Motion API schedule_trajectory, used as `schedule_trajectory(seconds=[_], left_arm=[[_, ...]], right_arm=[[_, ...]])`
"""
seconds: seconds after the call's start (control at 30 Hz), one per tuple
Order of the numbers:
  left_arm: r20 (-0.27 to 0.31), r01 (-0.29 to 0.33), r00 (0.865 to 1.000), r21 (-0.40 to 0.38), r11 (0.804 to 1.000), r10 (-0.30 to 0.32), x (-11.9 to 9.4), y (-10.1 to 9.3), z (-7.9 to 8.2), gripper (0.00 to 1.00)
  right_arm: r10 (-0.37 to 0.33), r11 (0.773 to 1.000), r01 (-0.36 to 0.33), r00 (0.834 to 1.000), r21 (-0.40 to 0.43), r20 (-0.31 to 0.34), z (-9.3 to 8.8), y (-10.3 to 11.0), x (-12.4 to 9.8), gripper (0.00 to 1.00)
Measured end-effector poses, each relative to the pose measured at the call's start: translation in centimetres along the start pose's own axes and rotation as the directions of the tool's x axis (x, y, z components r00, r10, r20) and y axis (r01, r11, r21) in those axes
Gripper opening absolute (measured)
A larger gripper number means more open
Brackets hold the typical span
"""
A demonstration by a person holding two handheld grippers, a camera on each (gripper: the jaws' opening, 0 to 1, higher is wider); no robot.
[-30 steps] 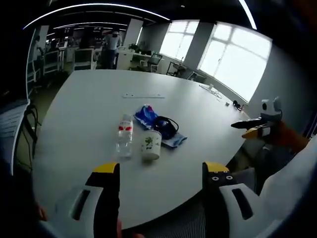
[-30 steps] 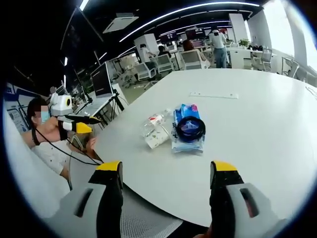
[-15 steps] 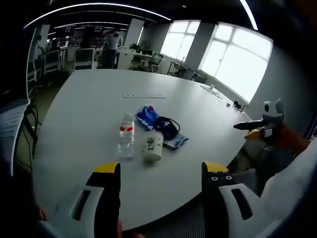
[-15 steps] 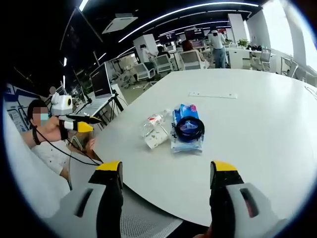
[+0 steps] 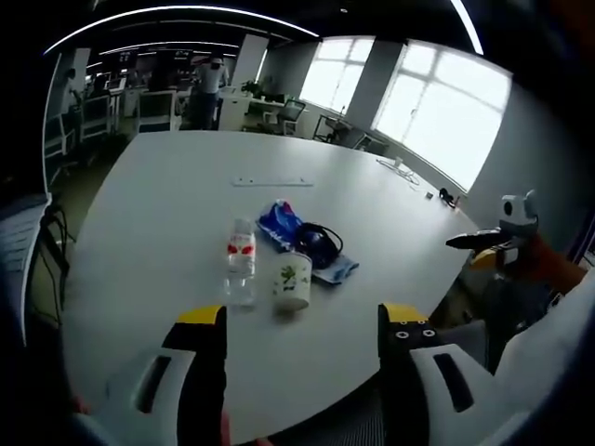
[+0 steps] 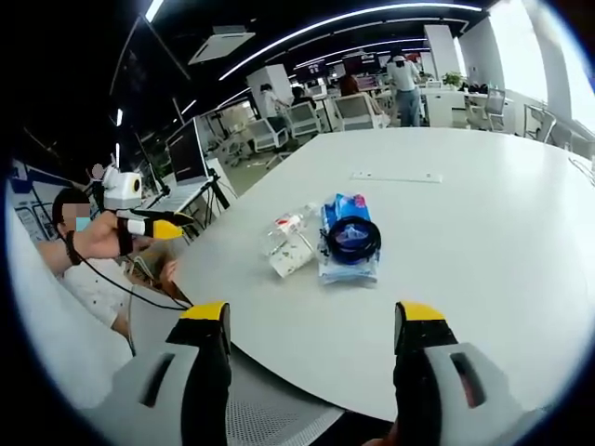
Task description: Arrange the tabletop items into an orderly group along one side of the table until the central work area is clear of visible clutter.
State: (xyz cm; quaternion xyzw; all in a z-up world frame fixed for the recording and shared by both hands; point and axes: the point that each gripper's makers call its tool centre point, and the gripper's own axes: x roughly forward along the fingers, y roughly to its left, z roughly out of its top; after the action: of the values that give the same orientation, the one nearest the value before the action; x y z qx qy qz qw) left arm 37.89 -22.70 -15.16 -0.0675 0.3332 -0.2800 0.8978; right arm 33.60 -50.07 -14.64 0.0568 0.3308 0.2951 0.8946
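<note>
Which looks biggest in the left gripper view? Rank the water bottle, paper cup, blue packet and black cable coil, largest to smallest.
1. blue packet, the widest spread, partly under the coil.
2. water bottle, tallest.
3. paper cup and black cable coil: they look alike, and the cup sits nearer the camera, so unranked.

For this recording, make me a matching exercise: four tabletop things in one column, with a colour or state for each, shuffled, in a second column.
Things:
1. water bottle
2. paper cup
3. cable coil
4. packet

Descriptions:
A. black, lying on the packet
B. clear, red label, upright
C. blue, flat on the table
D. white with a green plant print

Pairs: 1-B, 2-D, 3-A, 4-C
</note>
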Motion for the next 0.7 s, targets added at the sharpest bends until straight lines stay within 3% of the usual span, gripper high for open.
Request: schedule_trajectory(seconds=[0.7], left_arm=[[-0.044,-0.022,0.999,-0.007,1.0,0.021,4.5,3.1,1.9,0.64]], right_arm=[[-0.011,1.0,0.011,1.0,0.017,-0.006,-0.6,-0.1,-0.2,0.71]])
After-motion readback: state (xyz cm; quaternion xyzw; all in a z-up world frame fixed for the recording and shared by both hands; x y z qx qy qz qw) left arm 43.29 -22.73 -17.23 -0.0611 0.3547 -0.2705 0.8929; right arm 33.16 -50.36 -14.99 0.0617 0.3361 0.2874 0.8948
